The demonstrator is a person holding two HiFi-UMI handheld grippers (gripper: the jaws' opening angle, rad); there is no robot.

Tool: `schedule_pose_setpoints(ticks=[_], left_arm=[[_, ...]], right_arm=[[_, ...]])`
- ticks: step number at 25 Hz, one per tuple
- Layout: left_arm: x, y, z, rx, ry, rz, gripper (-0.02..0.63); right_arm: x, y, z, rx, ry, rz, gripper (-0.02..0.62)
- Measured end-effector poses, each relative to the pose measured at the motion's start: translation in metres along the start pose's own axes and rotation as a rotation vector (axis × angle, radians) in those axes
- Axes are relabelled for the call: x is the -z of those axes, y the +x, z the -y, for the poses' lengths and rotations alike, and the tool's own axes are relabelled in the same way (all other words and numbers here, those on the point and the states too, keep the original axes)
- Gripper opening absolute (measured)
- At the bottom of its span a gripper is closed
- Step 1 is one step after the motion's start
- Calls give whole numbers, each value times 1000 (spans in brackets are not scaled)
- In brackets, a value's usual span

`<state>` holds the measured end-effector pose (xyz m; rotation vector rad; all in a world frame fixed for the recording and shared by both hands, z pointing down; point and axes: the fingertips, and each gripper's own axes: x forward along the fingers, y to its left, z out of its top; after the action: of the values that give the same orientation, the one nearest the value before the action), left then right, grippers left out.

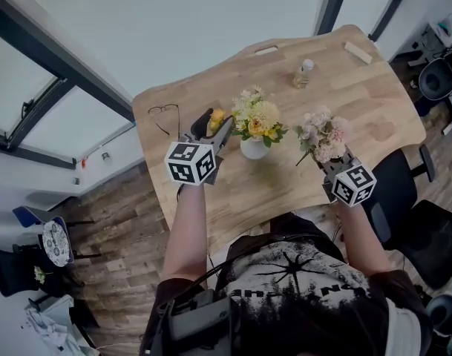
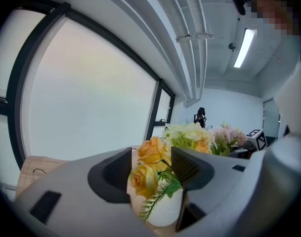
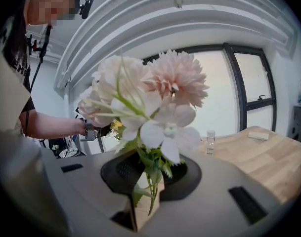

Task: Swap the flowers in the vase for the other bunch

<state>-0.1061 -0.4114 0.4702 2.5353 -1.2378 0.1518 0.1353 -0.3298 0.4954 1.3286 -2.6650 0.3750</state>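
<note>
A white vase (image 1: 254, 149) stands mid-table with a cream and yellow bunch (image 1: 257, 116) in it. My left gripper (image 1: 215, 130) is just left of it and open. Two orange roses (image 2: 149, 164) with a fern leaf sit between its fingers (image 2: 189, 168) with no pad pressing on them, in front of the vase (image 2: 165, 209). Whether their stem is in the vase I cannot tell. My right gripper (image 1: 329, 160) holds the pink and white bunch (image 1: 322, 134) upright to the right of the vase, its jaws shut on the green stems (image 3: 151, 181).
The wooden table (image 1: 359, 102) has a curved front edge near my body. A small clear bottle (image 1: 304, 73) and a wooden block (image 1: 357, 52) lie at the far side. A thin wire loop (image 1: 164, 116) lies at the left edge. A black chair (image 1: 405, 188) stands on the right.
</note>
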Motion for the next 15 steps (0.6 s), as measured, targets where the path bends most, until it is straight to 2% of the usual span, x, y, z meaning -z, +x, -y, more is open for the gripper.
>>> schedule_pose_setpoints(ticks=[2, 7, 15], left_arm=[[1, 0, 1, 4, -2, 0, 251], [-2, 1, 0, -11, 21, 18, 147], [-4, -4, 7, -23, 38, 44, 110]], right_arm=[[2, 1, 2, -4, 2, -8, 75], [0, 5, 12, -4, 1, -14, 74], [4, 16, 10, -29, -23, -26, 74]])
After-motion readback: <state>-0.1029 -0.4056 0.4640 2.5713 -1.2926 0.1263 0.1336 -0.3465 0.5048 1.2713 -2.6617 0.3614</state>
